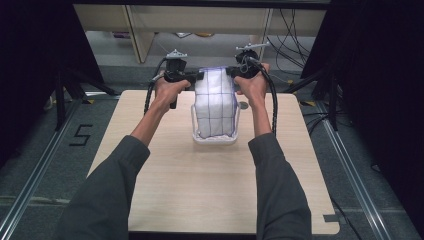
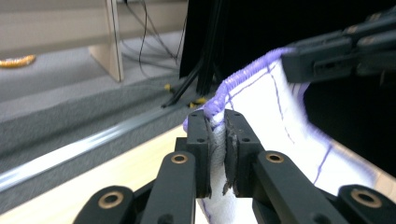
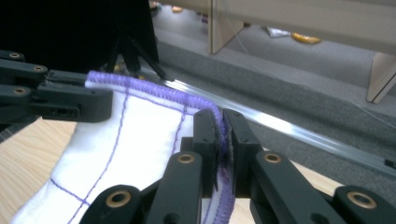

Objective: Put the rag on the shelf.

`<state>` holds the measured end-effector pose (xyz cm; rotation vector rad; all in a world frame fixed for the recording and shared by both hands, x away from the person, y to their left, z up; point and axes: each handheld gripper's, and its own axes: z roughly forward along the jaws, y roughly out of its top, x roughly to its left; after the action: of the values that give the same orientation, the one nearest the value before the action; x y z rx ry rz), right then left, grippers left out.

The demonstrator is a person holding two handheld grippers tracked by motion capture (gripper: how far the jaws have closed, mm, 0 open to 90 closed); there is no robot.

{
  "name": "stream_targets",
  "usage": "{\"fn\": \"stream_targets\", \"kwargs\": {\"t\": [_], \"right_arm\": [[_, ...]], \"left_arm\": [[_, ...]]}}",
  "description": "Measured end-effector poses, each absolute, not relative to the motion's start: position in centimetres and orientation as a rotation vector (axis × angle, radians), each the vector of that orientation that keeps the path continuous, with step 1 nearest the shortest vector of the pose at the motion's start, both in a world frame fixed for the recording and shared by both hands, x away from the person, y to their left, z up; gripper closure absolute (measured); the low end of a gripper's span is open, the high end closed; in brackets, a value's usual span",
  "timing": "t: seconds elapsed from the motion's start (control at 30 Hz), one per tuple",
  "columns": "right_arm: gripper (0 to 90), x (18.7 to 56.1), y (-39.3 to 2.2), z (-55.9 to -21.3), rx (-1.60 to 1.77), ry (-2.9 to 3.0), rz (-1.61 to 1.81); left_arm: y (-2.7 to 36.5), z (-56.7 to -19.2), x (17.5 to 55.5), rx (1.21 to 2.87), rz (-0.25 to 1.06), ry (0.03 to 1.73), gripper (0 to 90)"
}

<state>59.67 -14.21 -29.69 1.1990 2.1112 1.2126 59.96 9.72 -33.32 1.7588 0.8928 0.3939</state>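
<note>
- White cloth with purple grid lines and a purple stitched hem (image 1: 215,102), held stretched upright above the far middle of the table (image 1: 165,200) — lower end drooping into a small white basket (image 1: 194,120) standing on the tabletop.
- Long axis of the cloth running top to bottom, from the taut upper hem down into the basket; upper hem spanning level between the two grippers.
- Left gripper (image 1: 197,76) clenched on the upper left corner of the cloth; seen close in the left gripper view as black jaws pinching white fabric and hem (image 2: 217,135).
- Right gripper (image 1: 231,73) clenched on the upper right corner; in the right gripper view, jaws closed over the purple hem (image 3: 222,140), the other gripper gripping the far corner.
- Both hands equally near the cloth, one at each top corner, directly above the basket — likely next move straight down, lowering or folding the cloth into the basket.
- Forearms in grey sleeves reaching forward from the near edge, roughly parallel, wrists raised, grippers turned inward and facing each other across the cloth.
</note>
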Motion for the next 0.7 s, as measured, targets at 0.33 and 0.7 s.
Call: {"fn": "stream_targets", "kwargs": {"t": [0.33,0.7], "right_arm": [[84.3,60.5,-13.7,-32.5,1.252,2.2,1.094],[80.9,60.7,-14.3,-34.0,1.289,2.239,1.065]], "left_arm": [[9.8,-35.8,60.2,1.809,0.325,0.923,80.7],[9.6,-37.3,60.2,1.878,0.272,0.968,78.8]]}}
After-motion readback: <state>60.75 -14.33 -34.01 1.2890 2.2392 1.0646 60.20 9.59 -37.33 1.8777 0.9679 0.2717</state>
